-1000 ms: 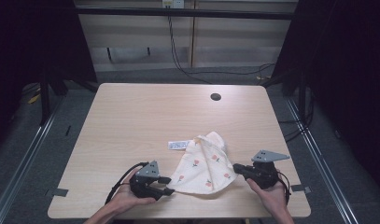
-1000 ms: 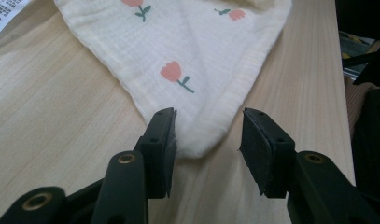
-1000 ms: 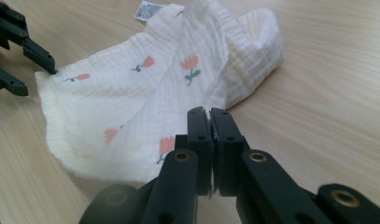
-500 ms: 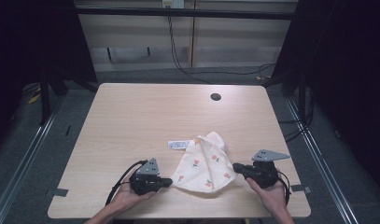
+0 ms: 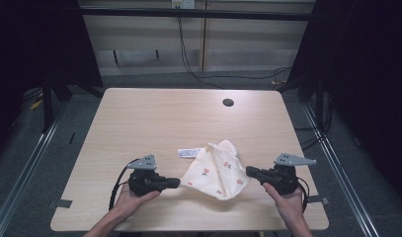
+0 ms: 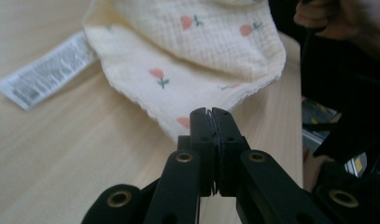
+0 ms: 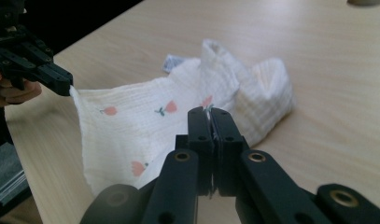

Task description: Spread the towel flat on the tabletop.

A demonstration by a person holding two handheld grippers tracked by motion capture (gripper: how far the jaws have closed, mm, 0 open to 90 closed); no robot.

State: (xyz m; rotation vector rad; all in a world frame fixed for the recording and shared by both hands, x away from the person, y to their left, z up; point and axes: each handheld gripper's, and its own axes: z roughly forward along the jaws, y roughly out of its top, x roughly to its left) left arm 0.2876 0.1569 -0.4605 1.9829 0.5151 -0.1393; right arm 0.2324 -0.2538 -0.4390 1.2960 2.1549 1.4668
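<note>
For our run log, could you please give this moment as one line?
left gripper: shut on cloth corner | right gripper: shut on cloth edge | cloth: partly crumpled on table

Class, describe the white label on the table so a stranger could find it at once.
On the pale wooden table, look near the front edge for the cream cloth with red flowers. The white label lies flat at its far left corner: a small printed strip, plain where the cloth is patterned.

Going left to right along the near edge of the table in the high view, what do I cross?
Left claw → cream cloth with red flowers → right claw. The white care label lies farther back, above the cloth's left corner.
</note>
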